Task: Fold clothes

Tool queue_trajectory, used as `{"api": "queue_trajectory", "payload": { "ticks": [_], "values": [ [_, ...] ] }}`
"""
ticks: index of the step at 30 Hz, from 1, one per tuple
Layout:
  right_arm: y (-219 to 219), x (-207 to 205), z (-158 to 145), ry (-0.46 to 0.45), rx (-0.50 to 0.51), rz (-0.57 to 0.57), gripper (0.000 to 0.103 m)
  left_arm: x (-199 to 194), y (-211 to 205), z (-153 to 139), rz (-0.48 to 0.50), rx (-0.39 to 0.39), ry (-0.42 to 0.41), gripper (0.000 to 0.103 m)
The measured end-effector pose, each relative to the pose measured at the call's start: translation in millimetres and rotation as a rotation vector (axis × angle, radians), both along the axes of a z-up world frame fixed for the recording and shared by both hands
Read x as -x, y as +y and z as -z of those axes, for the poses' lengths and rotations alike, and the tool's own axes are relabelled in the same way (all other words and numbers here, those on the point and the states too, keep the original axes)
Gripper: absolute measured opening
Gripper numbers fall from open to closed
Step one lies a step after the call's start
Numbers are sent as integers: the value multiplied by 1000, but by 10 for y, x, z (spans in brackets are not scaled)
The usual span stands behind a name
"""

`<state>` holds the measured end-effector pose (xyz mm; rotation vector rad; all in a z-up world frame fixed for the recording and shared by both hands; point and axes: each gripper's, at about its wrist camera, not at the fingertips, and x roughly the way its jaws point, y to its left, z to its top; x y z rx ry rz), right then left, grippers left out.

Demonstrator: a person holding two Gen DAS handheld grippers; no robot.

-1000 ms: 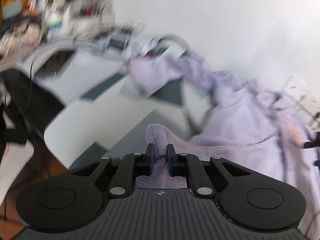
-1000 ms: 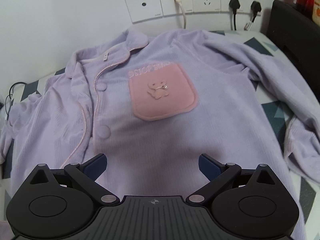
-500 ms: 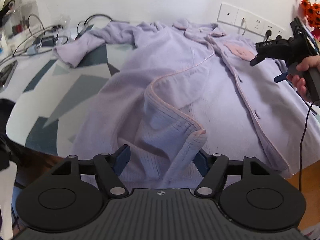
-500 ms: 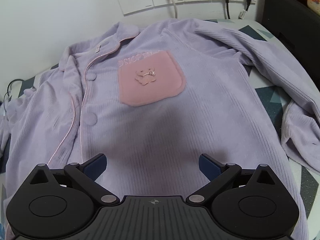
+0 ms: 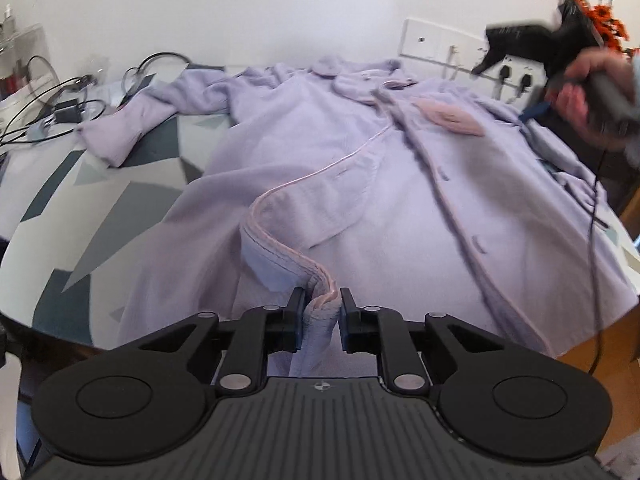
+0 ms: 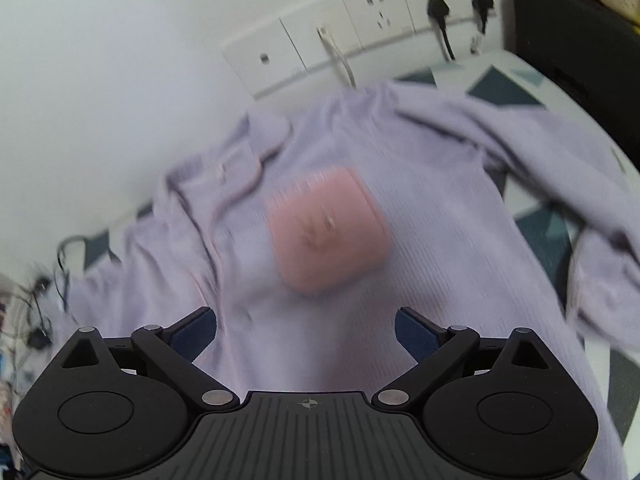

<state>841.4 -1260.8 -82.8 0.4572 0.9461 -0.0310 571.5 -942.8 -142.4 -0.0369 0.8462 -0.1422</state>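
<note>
A: Left gripper [image 5: 319, 307] state?
B: Pinching the pink-piped front hem of the lilac pajama shirt [image 5: 360, 184]; fabric bunched between the pads, near the table's [image 5: 44, 272] front edge.
A: Shirt position?
B: Spread face up over the patterned table, collar toward the wall sockets [image 6: 360, 20] at the back edge. One sleeve [image 5: 132, 124] trails to the back left corner beside the cables [image 5: 48, 96].
A: Right gripper [image 6: 306, 330]?
B: Fingers spread wide, nothing between them. Hovers above the shirt front, just below the pink chest pocket [image 6: 326, 236]. View is motion-blurred. A hand [image 5: 588, 96] holds it over the right side.
</note>
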Motion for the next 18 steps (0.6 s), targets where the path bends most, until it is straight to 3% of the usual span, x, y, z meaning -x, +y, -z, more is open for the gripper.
{"api": "queue_trajectory", "payload": {
  "ticks": [3,6,10,13,15,18],
  "values": [
    [-43,-133,-191,-31,-35,17,83,-24,54,66,-54,21,27,17],
    [111,-475,-295,-59,-30,-55,81,-55,110,128,-119,50,63,17],
    [503,-860,-273,-138,86,-200,73,-79,-3,69,-137,-8,54,17],
    [816,-1108,-123,-213,110,-360,72,-112,-60,57,-182,-31,67,17],
    [942,-1286,42,-188,95,-414,71,-148,-71,81,-243,-26,94,17],
    [1127,-1517,299,-132,87,-468,59,-180,-98,98,-326,-25,122,17]
  ]
}}
